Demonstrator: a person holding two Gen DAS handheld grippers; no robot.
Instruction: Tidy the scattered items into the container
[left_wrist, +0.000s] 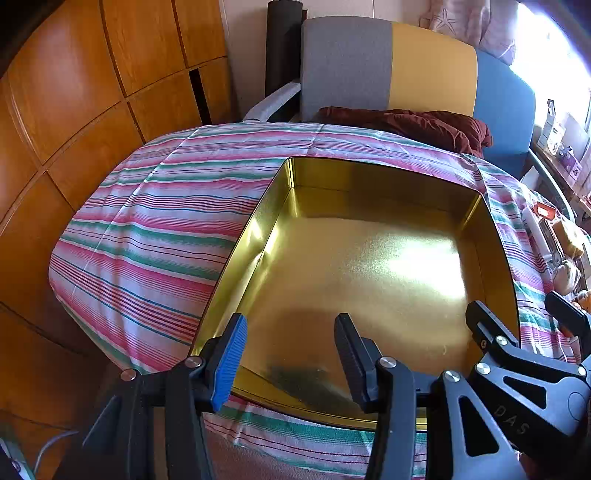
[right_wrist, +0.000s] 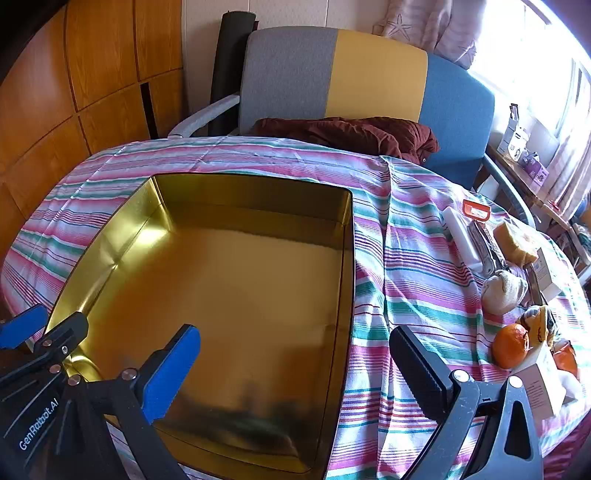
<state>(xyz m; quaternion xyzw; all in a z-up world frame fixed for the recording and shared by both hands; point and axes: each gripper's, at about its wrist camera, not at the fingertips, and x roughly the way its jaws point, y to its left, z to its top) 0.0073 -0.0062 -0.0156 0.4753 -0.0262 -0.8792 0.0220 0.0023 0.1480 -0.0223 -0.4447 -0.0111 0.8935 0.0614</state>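
- Gold metal tin (right_wrist: 229, 295) sat empty on the striped cloth (right_wrist: 406, 295); one tin, stiff, slick.
- Scattered items lay right of it, well apart: one orange (right_wrist: 511, 345), one cloth pouch (right_wrist: 504, 290), one white tube (right_wrist: 461, 240), one sponge-like block (right_wrist: 515, 243), at least two boxes.
- Orange probably firm and apt to roll, so take its middle; pouch soft.
- Left gripper (left_wrist: 291, 354) half spread, right gripper (right_wrist: 295, 365) wide; both held nothing.

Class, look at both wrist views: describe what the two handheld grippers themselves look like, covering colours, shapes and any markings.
Both are black plastic frames with silver rivets. The left gripper and right gripper each pair a blue ribbed pad with a black ribbed one. White "GenRobot.AI" lettering marks one body, embossed "DAS" the other.
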